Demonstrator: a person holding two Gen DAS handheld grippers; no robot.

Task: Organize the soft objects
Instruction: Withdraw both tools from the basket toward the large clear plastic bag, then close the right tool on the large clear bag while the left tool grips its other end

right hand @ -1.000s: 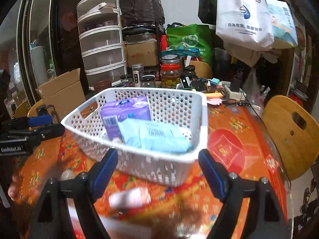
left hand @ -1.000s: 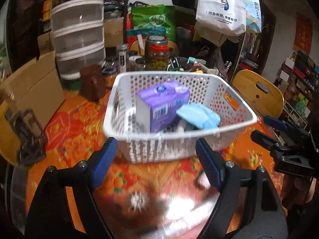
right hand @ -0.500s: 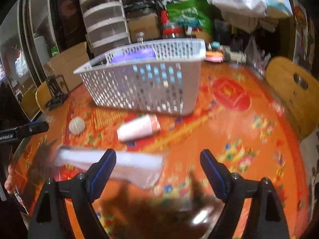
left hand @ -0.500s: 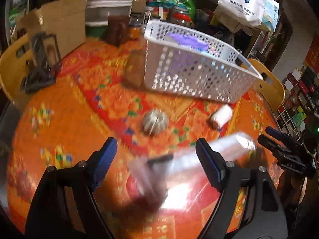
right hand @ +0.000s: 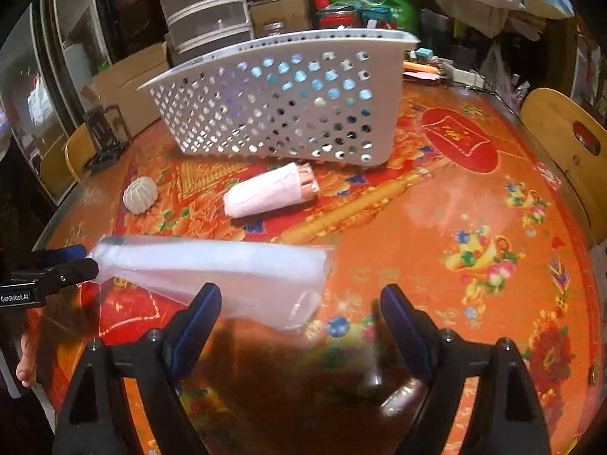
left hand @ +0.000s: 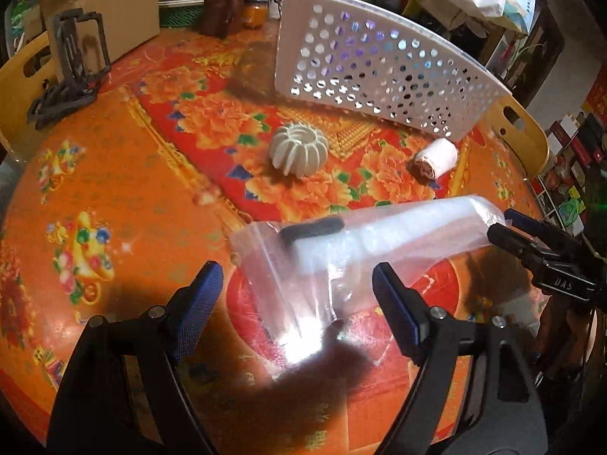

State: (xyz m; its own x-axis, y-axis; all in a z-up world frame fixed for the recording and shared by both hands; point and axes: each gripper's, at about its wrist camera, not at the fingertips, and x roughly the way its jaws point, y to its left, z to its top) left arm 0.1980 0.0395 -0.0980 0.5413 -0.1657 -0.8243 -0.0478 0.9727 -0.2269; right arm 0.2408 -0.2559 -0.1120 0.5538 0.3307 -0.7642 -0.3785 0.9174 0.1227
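A clear plastic bag (left hand: 356,250) with white stuff inside lies on the orange flowered table. My left gripper (left hand: 296,303) is open, its jaws on either side of the bag's near end. My right gripper (right hand: 299,309) is open too, just over the bag's (right hand: 212,265) other end. A rolled pink-and-white cloth (right hand: 271,193) and a white ribbed pumpkin-shaped ball (left hand: 299,149) lie in front of the white perforated basket (left hand: 379,76). Purple and blue packs show through the basket's holes.
Wooden chairs (right hand: 565,144) stand at the table's edges. A black metal stand (left hand: 76,60), a cardboard box (left hand: 114,3), jars and plastic drawers (right hand: 206,7) crowd the far side behind the basket.
Both grippers have dropped from basket height down to the table and closed in on the plastic bag from its two ends. Both stay open.
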